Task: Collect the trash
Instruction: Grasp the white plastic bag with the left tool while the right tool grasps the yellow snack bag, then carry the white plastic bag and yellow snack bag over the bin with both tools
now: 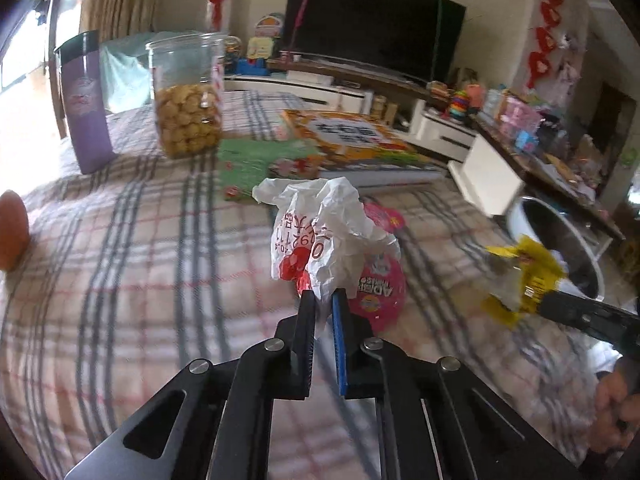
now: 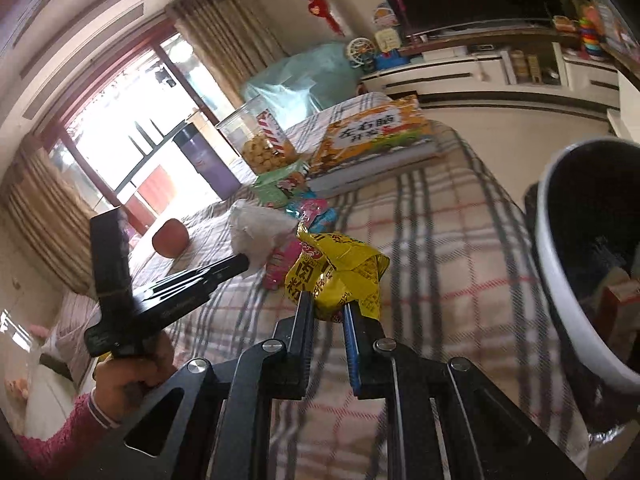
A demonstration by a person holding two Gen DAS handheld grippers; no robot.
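Observation:
My left gripper (image 1: 323, 298) is shut on a crumpled white wrapper with red print (image 1: 320, 236) and holds it above the plaid tablecloth (image 1: 132, 264). My right gripper (image 2: 328, 304) is shut on a crumpled yellow wrapper (image 2: 340, 272), seen also in the left wrist view (image 1: 524, 276) at the right. A white-rimmed trash bin (image 2: 560, 264) with a dark inside stands beside the table at the right, holding some trash; it also shows in the left wrist view (image 1: 560, 236). A pink wrapper (image 1: 378, 292) lies on the cloth under the white wrapper.
On the table stand a purple canister (image 1: 86, 104), a clear jar of snacks (image 1: 186, 96), a picture book (image 1: 360, 144) on a green packet (image 1: 248, 164), and a reddish fruit (image 1: 12, 236) at the left. A TV (image 1: 372, 24) and cluttered shelves lie behind.

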